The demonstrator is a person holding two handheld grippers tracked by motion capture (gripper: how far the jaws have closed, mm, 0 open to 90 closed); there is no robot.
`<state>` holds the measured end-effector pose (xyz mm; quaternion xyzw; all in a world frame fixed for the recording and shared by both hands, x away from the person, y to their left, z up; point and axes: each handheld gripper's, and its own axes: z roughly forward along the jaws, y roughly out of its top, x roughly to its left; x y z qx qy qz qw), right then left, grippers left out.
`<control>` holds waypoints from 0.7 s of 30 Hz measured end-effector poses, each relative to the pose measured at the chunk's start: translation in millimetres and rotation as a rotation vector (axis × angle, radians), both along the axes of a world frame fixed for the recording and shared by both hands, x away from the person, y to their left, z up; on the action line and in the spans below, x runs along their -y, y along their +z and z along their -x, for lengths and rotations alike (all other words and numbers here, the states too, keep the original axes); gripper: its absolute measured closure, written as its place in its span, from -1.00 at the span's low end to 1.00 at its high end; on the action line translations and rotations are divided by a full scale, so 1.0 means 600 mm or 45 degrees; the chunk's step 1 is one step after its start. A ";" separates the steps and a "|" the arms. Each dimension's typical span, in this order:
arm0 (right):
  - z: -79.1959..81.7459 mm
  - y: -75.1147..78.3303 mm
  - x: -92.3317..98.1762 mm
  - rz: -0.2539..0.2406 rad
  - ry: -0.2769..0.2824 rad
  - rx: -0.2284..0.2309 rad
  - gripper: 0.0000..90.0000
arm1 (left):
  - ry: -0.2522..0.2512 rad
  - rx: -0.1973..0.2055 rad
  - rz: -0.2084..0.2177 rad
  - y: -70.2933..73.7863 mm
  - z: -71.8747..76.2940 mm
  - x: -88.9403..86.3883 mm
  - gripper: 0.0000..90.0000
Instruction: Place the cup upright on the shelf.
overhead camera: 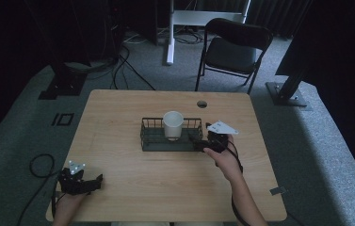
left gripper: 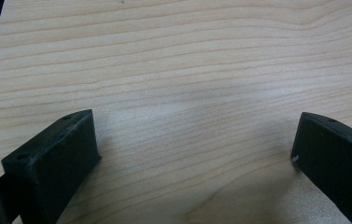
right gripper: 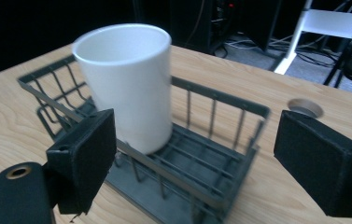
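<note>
At the basket's right end, the right gripper sits with its jaws spread wide, straddling the near corner of the dark wire basket and pinching nothing. Inside the basket stands a plain white cup, upright, near the middle; no brand, label or writing is readable on it. Over at the near left corner of the wooden table, the left gripper rests low with its jaws also spread, bare wood between them, well apart from the basket.
</note>
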<state>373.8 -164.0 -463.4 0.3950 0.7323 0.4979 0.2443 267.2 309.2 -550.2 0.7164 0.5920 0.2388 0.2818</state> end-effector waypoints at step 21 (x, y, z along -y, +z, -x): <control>0.022 -0.039 0.078 -0.002 -0.119 -0.035 -0.71 | 0.000 0.000 0.000 0.000 0.000 0.000 -0.98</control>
